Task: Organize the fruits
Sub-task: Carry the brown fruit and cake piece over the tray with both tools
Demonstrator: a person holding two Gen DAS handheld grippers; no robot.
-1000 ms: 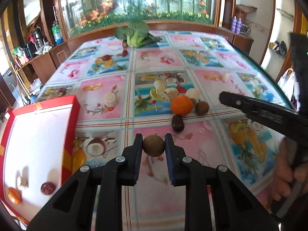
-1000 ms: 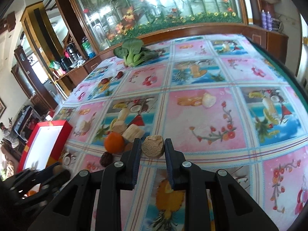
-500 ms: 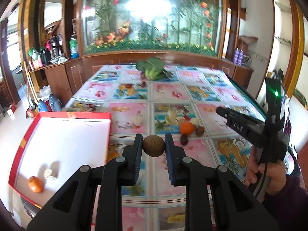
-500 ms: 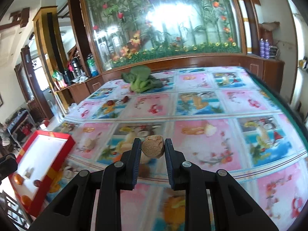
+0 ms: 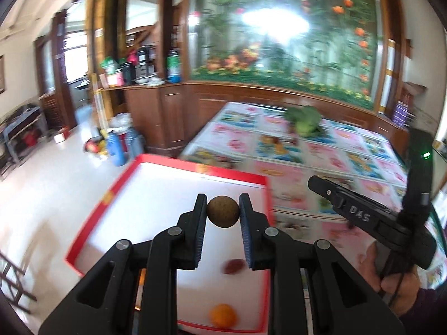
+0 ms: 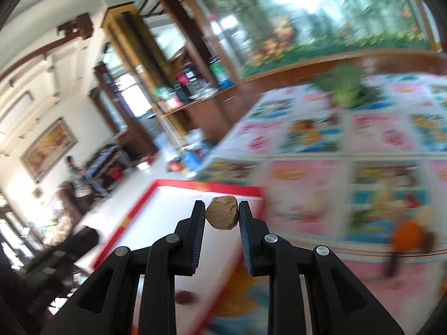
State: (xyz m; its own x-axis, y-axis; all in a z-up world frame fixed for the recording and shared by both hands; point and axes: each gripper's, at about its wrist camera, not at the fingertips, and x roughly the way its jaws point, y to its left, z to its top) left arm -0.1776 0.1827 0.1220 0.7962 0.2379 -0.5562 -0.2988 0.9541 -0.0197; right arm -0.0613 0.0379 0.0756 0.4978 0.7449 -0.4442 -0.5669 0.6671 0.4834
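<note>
My left gripper (image 5: 223, 212) is shut on a round brown fruit (image 5: 223, 211) and hangs over the red-rimmed white tray (image 5: 156, 195). In that tray lie a small orange fruit (image 5: 223, 316) and a dark red fruit (image 5: 234, 265). My right gripper (image 6: 222, 217) is shut on a tan, rough walnut-like fruit (image 6: 222, 216), held above the tray's right rim (image 6: 212, 187). In the left wrist view the right gripper (image 5: 360, 215) shows at the right, with a hand on its handle. An orange fruit (image 6: 408, 236) and dark fruits stay on the tablecloth at the right.
A bunch of green leafy vegetable (image 5: 304, 118) lies at the far end of the table with the fruit-patterned cloth (image 5: 321, 150). Wooden cabinets (image 5: 156, 111) and bottles on the floor (image 5: 117, 148) stand beyond the tray's far side. A person (image 6: 74, 173) sits far left.
Both grippers have swung left from the fruit pile on the cloth toward the red tray, each still holding its fruit. The views are now blurred by the motion.
</note>
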